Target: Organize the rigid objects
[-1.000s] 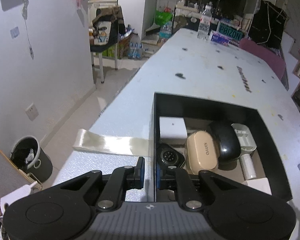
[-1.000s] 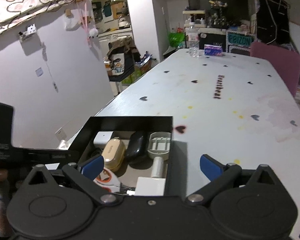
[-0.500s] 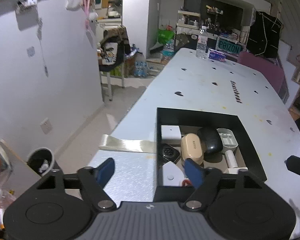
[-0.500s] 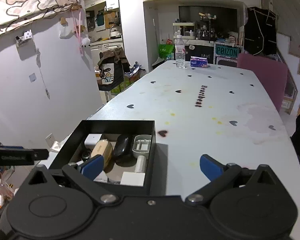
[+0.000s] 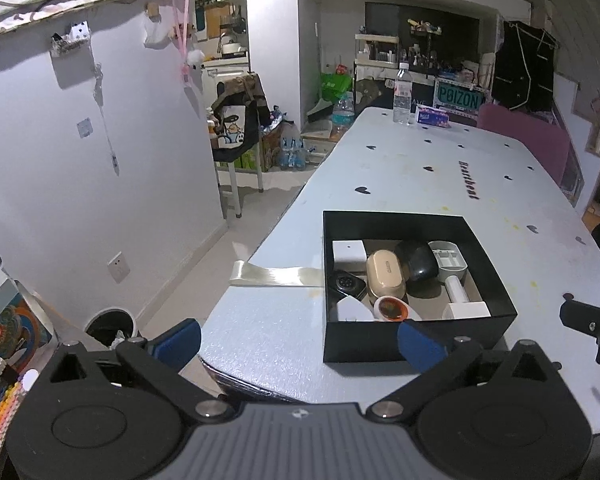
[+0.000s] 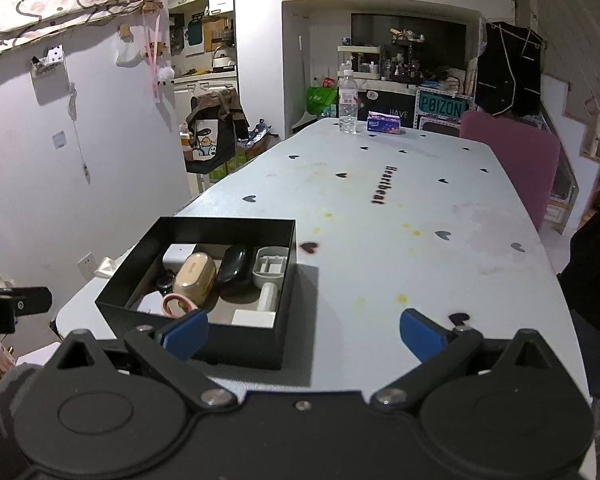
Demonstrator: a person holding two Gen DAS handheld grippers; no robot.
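Now, left tool [image 5: 298, 342] spread wide, nothing between its blue pads, jaws having just been opening; poised at the near edge of the surface [image 5: 420, 184], near-left of the box [image 5: 496, 276]. Right tool [image 6: 304, 330] likewise wide and empty, hovering above the surface near-right of the box [image 6: 288, 264].

Black open box sitting on the pale, heart-dotted surface close to its near left corner. Packed inside, touching one another: white cube [image 5: 349, 251] at far left, tan case [image 5: 385, 274] beside it, black case [image 5: 417, 261] next right, grey tray [image 5: 449, 258] at far right. Nearer: black watch [image 5: 345, 283] at left, white piece [image 5: 352, 310] below it, orange-rimmed round thing [image 5: 392, 307] in the near middle, white roll [image 5: 457, 289] and white block [image 5: 466, 311] at near right.

Strip of clear tape [image 5: 276, 275] lying flat on the surface, touching the left wall of the box. Water bottle [image 6: 348, 106] upright and tissue pack [image 6: 384, 123] just beside it at the far end, well apart from the box. Pink chair [image 6: 512, 160] along the far right edge.
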